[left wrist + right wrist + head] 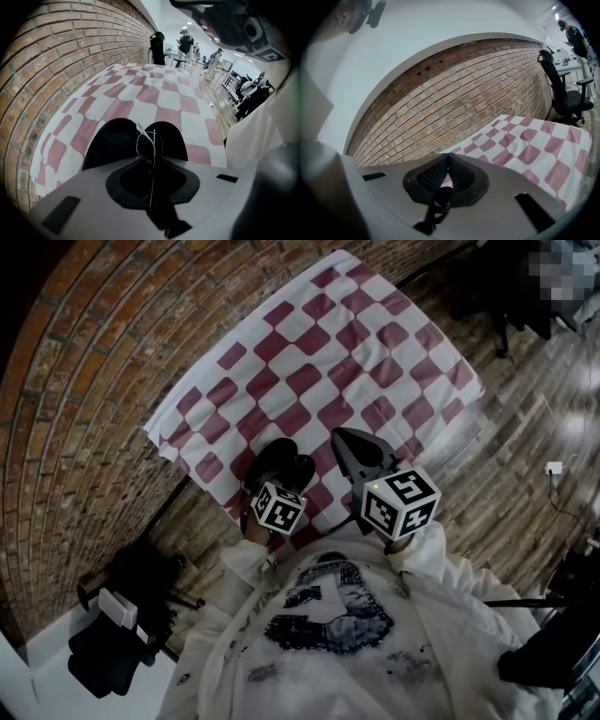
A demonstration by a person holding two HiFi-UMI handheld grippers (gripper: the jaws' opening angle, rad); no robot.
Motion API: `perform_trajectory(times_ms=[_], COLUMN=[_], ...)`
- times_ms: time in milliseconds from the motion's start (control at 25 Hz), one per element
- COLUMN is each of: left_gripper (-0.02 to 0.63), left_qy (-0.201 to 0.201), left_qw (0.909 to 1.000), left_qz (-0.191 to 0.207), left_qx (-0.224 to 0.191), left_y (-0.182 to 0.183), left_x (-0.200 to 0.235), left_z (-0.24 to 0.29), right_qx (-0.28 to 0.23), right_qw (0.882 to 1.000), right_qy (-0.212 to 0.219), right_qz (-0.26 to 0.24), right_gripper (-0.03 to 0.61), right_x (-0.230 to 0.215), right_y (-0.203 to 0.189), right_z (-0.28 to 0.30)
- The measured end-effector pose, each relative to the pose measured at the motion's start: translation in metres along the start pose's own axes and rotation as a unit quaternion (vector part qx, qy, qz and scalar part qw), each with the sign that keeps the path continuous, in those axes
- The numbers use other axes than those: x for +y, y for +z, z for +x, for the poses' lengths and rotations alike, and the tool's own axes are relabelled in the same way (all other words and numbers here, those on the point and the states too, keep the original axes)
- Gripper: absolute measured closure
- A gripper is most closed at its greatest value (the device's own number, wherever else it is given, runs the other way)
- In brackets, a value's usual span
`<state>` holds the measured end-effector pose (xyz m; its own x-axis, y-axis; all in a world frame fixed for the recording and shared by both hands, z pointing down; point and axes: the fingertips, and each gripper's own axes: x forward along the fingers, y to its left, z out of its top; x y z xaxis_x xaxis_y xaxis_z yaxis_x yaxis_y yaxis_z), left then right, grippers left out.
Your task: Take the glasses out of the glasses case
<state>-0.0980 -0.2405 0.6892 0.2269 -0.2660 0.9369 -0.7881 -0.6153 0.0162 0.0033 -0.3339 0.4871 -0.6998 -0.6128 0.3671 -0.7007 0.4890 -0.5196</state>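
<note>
Glasses [138, 143] are pinched by their thin wire frame in your left gripper [151, 131], just above the checked cloth [164, 101]; your right gripper [446, 157] is pressed together, empty, over that cloth; no case in view, so extraction looks done

The cloth [309, 362] shows red-and-white checks; the brick wall [84, 381] is reddish-brown, the glasses case [112, 140] black, the glasses [146, 140] silvery wire

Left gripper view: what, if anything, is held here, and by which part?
The left hand-held gripper pinches the glasses by their thin wire frame, with one lens rim sticking out.
</note>
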Motion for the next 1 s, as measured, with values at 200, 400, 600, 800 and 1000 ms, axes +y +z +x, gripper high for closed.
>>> perform_trajectory(times_ms=[200,400,600,800,1000], left_gripper=[0.561,0.568,0.572,0.574,0.574], left_qy=[0.023,0.026,0.032,0.037,0.037], left_qw=[0.9994,0.9996,0.9994,0.9987,0.9967], left_qz=[0.023,0.011,0.000,-0.021,-0.047], left_qx=[0.009,0.002,-0.009,-0.029,-0.055], left_y=[-0.001,-0.003,-0.003,0.000,0.002], left_x=[0.000,0.003,0.009,0.017,0.023], left_z=[0.000,-0.003,-0.008,-0.018,-0.032], right_qx=[0.000,-0.001,-0.005,-0.005,-0.010], right_qw=[1.000,1.000,1.000,1.000,1.000], right_qy=[0.000,-0.003,-0.005,-0.003,-0.004], right_qz=[0.003,0.002,0.001,-0.001,-0.006], right_gripper=[0.565,0.565,0.565,0.565,0.565], right_x=[0.000,0.001,0.001,0.007,0.014], right_y=[-0.002,-0.003,-0.004,-0.004,-0.004], right_z=[-0.003,-0.006,-0.011,-0.013,-0.018])
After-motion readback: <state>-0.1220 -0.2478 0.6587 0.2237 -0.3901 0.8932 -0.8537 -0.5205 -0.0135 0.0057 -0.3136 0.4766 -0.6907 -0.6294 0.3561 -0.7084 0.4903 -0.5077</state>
